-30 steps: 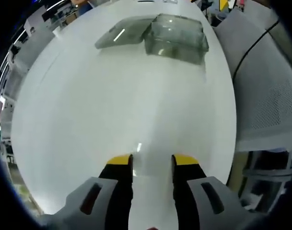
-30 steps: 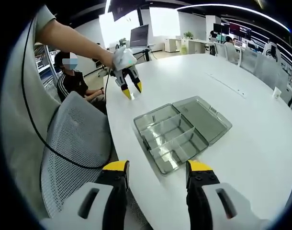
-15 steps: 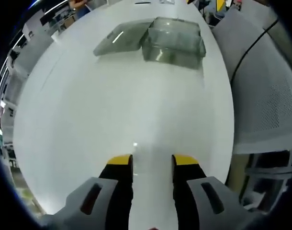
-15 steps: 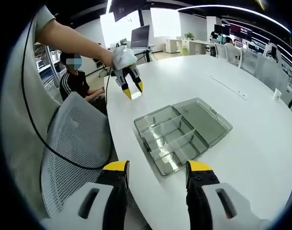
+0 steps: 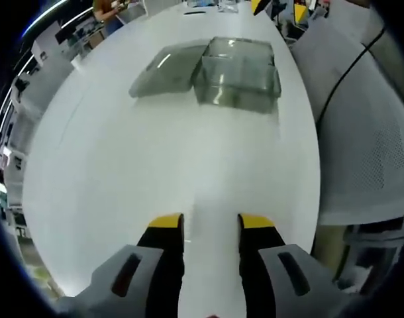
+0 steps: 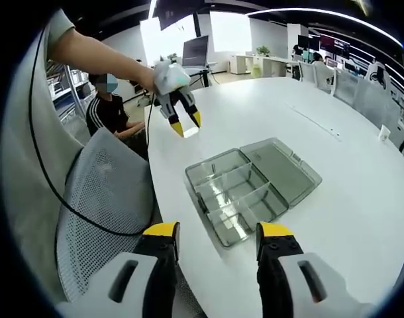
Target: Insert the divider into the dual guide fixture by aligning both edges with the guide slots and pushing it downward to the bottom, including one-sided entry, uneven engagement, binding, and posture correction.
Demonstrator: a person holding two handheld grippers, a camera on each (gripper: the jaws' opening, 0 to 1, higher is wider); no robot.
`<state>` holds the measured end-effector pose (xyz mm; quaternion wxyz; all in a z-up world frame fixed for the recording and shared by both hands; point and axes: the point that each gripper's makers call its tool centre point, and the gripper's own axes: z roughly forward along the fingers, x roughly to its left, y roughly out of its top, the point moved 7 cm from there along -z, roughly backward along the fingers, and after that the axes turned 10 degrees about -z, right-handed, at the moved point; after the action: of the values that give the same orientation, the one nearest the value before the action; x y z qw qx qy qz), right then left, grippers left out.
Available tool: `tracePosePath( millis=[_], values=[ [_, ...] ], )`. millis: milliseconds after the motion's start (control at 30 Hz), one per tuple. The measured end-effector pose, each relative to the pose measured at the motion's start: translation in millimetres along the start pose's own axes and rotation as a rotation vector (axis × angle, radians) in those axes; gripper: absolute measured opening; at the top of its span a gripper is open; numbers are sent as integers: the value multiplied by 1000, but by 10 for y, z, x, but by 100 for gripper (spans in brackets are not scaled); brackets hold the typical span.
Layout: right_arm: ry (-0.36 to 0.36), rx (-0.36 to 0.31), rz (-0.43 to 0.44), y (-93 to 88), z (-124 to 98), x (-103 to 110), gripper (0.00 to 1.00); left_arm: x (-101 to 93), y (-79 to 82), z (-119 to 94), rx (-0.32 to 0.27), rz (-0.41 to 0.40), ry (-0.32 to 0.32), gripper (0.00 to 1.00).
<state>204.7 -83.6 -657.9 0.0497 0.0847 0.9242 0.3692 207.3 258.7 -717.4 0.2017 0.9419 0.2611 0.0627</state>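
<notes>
- My left gripper (image 5: 208, 222) hangs over the white table (image 5: 122, 165), jaws a narrow gap apart. Is a clear plate pinched between them? Can't tell; nothing reads in the gap, so I treat the divider as unconfirmed.
- My right gripper (image 6: 214, 232) is wide, nothing between the jaws.
- Clear box (image 6: 238, 195), the fixture: well ahead of the left jaws, just ahead of and below the right ones. Lid (image 6: 281, 169) lies flat beside the tray.
- My judgement: step in hand is the approach. Bring the left gripper over the tray, square to the slots, start both edges together, press straight down; back off and level if one side binds. Right could steady the tray wall.
- Count: two grippers, one box, one lid, two dividers (image 6: 238, 195) seated across the tray, three compartments.
- One mesh chair (image 6: 102, 192) left of the right gripper.
</notes>
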Motion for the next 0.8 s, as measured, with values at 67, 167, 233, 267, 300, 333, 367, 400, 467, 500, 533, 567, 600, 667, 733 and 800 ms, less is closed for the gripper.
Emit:
tracePosePath(
  millis=[67, 167, 233, 267, 300, 333, 367, 400, 467, 500, 533, 567, 600, 667, 733, 800],
  values=[
    [0, 0, -2, 8, 0, -1, 43, -6, 30, -7, -13, -1, 2, 29],
    [0, -2, -4, 20, 1, -2, 42, -18, 82, -16, -32, 8, 6, 29],
    [1, 1, -6, 24, 6, -4, 42, -48, 143, -35, -45, 17, 8, 29],
    [2, 3, -6, 29, 9, -8, 42, -55, 164, -41, -50, 20, 9, 29],
    [2, 2, -8, 34, 6, -4, 41, -67, 203, -55, -61, 24, 12, 29],
    [2, 2, -7, 42, 9, -11, 41, -71, 226, -61, -68, 24, 13, 29],
    [1, -3, -3, 50, 8, -13, 41, -81, 262, -72, -79, 28, 16, 29],
    [1, -5, -1, 59, 12, -18, 41, -92, 289, -83, -85, 31, 18, 29],
    [-3, -6, -4, 77, 16, -25, 41, -125, 361, -109, -107, 35, 22, 29],
    [-4, -7, -4, 79, 15, -26, 41, -139, 388, -118, -114, 38, 23, 29],
    [-5, -10, -3, 91, 19, -36, 41, -153, 417, -129, -121, 41, 24, 29],
    [-4, -12, -3, 94, 17, -35, 40, -171, 455, -144, -131, 44, 27, 29],
    [-4, -13, -4, 103, 23, -43, 40, -183, 481, -155, -139, 47, 29, 29],
    [-6, -12, -3, 106, 25, -46, 39, -212, 536, -181, -154, 54, 32, 29],
    [-8, -14, 3, 107, 28, -55, 39, -241, 585, -205, -167, 61, 34, 29],
    [-8, -17, 4, 117, 28, -48, 38, -271, 629, -232, -178, 70, 35, 29]
  ],
)
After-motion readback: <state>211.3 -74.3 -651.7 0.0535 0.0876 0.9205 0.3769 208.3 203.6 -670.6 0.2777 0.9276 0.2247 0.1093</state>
